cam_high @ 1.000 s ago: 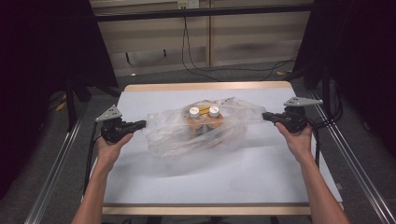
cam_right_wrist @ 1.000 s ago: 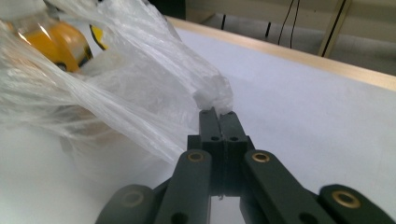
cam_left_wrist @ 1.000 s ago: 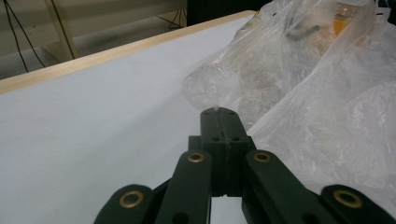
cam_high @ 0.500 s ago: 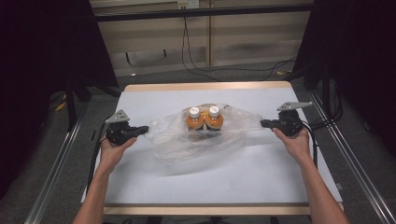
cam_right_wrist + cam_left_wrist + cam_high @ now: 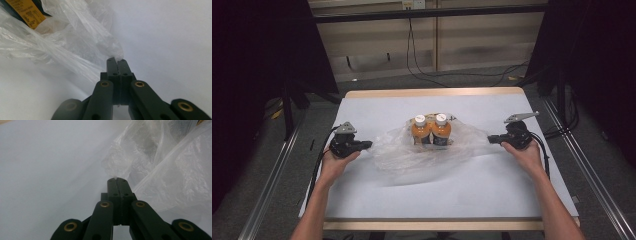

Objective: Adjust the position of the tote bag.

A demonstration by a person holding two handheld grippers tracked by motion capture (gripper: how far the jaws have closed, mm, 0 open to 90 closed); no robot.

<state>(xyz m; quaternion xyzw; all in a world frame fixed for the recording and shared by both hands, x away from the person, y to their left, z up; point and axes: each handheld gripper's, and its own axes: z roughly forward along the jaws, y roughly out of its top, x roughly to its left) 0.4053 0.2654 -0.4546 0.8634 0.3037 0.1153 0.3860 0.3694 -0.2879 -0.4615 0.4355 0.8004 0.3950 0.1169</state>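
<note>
Clearly I have the thin plastic bag [image 5: 427,152] mid-table, left gripper [image 5: 368,144] and right gripper [image 5: 490,139] each pinching an edge. It's limp, slippery film; the two bottles [image 5: 432,130] add weight, so I'd hold bunched edges, never stretched film.

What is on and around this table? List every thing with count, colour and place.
Bottles: two, orange with white caps, upright side by side at table centre, standing in the bag.
Plastic bag: one, clear, spread around the bottles, pinched at both ends.
Table: one, white top with wooden edge.
Cables: several, black, on the floor beyond the table.
Left claw: one, black, shut on the bag's left end.
Right claw: one, black, shut on the bag's right end.
</note>
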